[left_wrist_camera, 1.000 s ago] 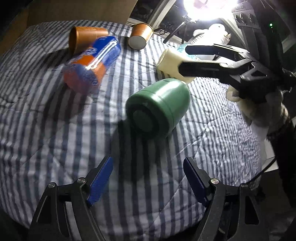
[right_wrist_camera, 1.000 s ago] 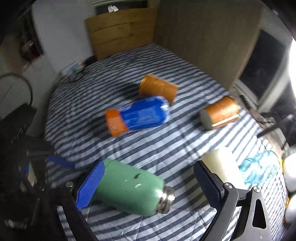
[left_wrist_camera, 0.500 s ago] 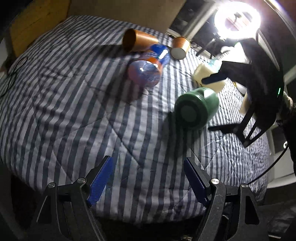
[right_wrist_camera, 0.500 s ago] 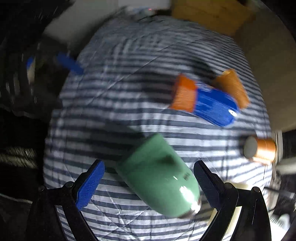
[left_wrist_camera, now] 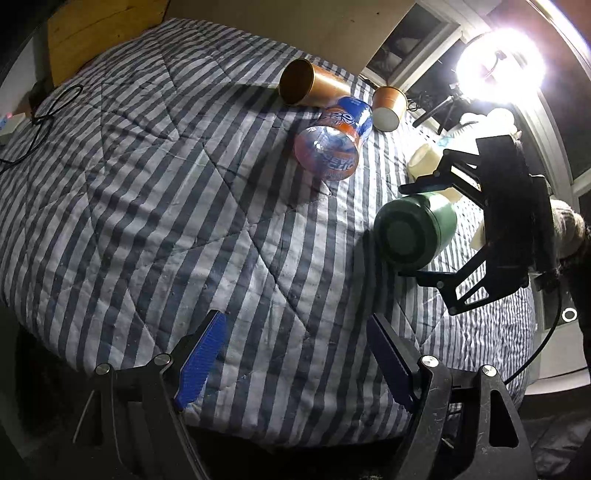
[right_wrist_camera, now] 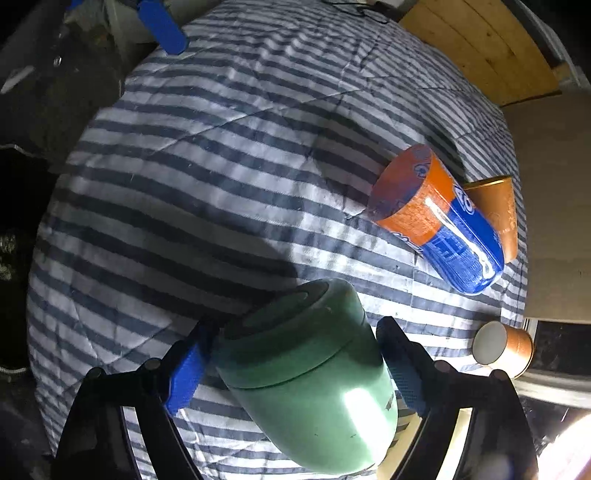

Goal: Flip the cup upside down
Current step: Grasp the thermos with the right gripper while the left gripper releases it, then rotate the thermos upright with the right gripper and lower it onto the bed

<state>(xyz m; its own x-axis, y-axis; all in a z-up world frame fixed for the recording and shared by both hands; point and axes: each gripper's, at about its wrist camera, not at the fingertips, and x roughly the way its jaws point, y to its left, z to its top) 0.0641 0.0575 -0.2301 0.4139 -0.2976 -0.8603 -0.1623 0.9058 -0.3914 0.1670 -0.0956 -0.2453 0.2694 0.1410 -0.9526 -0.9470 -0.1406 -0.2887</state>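
Right wrist view: green cup [right_wrist_camera: 310,391] clamped between right gripper [right_wrist_camera: 295,373] pads, long axis tilted, base up
Left gripper [left_wrist_camera: 295,358]: spread wide, holding nothing, near bedspread [left_wrist_camera: 147,206] edge

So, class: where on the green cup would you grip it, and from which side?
Grip the green cup across its round mid-body, coming from its sides. It lies tilted with its flat base toward the bed's middle, so the curved wall gives two opposite faces. The right gripper has its jaws set just so.

A home bedroom: striped quilted bed [left_wrist_camera: 155,177] with wooden headboard [left_wrist_camera: 96,33].
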